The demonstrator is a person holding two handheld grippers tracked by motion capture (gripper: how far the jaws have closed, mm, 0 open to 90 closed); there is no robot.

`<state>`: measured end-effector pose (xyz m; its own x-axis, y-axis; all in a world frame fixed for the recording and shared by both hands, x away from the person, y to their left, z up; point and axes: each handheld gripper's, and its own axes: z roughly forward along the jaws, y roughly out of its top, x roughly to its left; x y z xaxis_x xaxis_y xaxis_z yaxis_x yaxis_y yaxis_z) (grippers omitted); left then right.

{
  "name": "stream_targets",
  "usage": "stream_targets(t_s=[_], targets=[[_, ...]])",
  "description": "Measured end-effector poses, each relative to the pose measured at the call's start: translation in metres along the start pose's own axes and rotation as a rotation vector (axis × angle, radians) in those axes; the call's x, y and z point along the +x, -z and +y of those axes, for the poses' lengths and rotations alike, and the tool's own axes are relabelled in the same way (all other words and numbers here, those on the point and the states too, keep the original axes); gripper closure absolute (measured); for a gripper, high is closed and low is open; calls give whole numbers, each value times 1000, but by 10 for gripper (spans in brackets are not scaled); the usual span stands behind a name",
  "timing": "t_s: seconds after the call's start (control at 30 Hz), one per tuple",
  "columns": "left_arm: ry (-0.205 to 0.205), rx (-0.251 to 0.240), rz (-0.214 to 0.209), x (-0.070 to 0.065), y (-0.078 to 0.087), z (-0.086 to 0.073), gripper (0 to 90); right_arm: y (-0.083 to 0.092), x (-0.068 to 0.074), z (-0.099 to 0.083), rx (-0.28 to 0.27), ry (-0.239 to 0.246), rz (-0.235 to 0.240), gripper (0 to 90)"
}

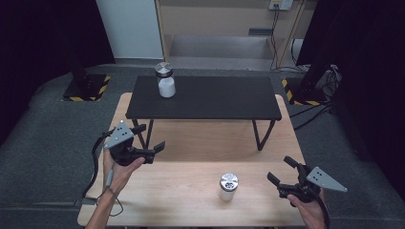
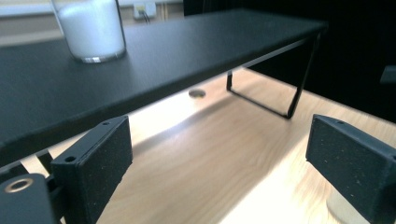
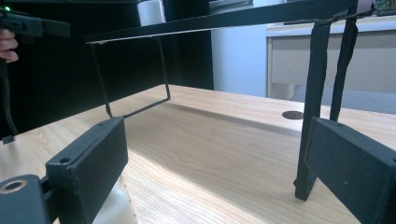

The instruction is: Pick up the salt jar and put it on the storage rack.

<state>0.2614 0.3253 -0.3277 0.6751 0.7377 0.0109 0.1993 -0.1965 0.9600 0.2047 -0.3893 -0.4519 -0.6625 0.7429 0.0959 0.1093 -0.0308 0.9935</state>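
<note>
1. Looking down from the high view, my left gripper point(image 1: 160, 146) and right gripper point(image 1: 279, 170) hover with jaws open and empty; the small white jar with a perforated metal lid point(image 1: 228, 186) stands untouched on the light wooden tabletop point(image 1: 191, 191) between them, nearer my right.
2. Left gripper view: parted jaws face the black metal shelf point(image 2: 187, 51) carrying a second white jar point(image 2: 93, 28).
3. Right gripper view: jaws wide, nothing grasped; picking up looks wholly ahead.

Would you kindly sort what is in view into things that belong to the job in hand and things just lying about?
Job in hand:
- shaker on the wooden table
- left gripper
- right gripper

Lying about:
- jar on the black shelf
- black shelf
- cables
</note>
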Motion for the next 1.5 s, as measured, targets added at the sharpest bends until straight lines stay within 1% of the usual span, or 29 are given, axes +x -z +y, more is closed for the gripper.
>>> stream_targets(t_s=[0.03,0.1,0.13,0.27,0.37,0.5,0.73,0.83,0.93,1.1,1.2,1.27,1.33,1.37,1.5], targets=[[1,2,-1,0,0,0,61,0,0,0,-1,3,1,60],[21,-13,-23,3,0,-3,61,0,0,0,-3,4,1,61],[25,-16,-24,3,0,-4,61,0,0,0,-4,2,2,61],[21,-19,-23,3,0,-4,62,1,0,0,-6,2,0,61],[24,-27,-30,3,1,-4,61,1,0,0,-6,1,-3,61],[12,-31,-31,2,3,-2,62,1,0,0,-6,1,-5,61],[13,-41,-30,2,5,-3,61,1,0,0,-7,4,-5,61],[24,-48,-31,2,6,-4,61,2,1,0,-14,4,-9,61],[20,-46,-32,0,7,-3,62,3,2,0,-16,7,-9,61],[15,-52,-35,1,8,-4,61,2,1,0,-15,5,-9,61],[25,-54,-43,3,7,-6,61,0,1,0,-13,3,-11,62],[26,-48,-47,4,6,-6,61,0,1,0,-14,-1,-12,62],[9,-33,-42,3,6,-5,60,0,1,1,-14,5,-8,62],[8,-29,-40,2,5,-5,61,0,1,1,-19,7,-3,62],[21,-42,-45,3,6,-7,61,0,1,0,-18,7,-3,62]])
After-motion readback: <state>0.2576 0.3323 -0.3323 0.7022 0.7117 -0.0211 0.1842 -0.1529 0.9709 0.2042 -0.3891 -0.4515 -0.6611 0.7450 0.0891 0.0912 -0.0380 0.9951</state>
